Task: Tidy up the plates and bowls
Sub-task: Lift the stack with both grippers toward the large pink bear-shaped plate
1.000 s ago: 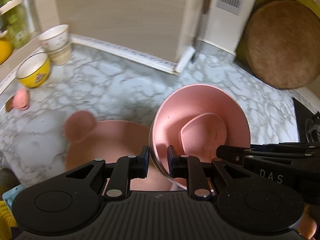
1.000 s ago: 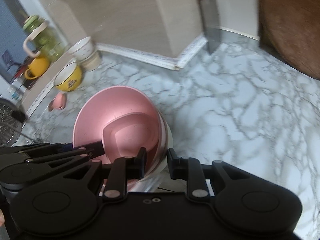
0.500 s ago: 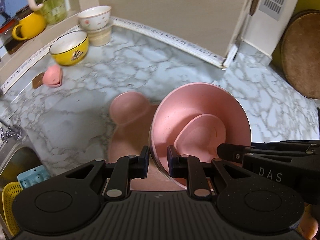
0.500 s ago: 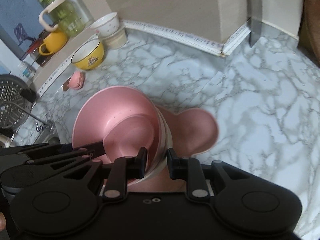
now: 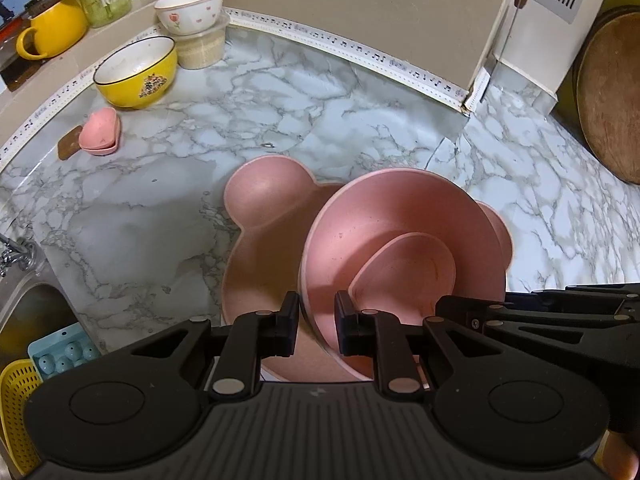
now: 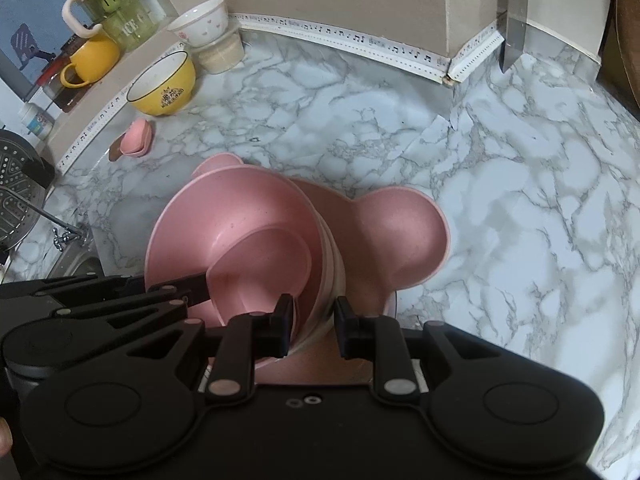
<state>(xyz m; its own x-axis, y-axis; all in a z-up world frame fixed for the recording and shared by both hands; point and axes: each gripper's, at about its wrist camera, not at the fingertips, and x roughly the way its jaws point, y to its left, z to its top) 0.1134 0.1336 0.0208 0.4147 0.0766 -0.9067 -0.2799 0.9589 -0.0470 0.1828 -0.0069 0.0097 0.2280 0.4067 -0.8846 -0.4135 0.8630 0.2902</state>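
Left gripper [image 5: 316,322] clamps pink bowl [image 5: 400,236] rim, fingers narrowly parted; right gripper [image 6: 312,326] likewise grips opposite rim; bear-eared plate [image 6: 400,236] beneath.

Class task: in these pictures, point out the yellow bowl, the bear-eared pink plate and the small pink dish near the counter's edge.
yellow bowl [image 5: 138,80]: left wrist view, outer wall.
bear-eared pink plate [image 6: 404,236]: right wrist view, round ear.
small pink dish [image 5: 100,136]: left wrist view, upper surface.
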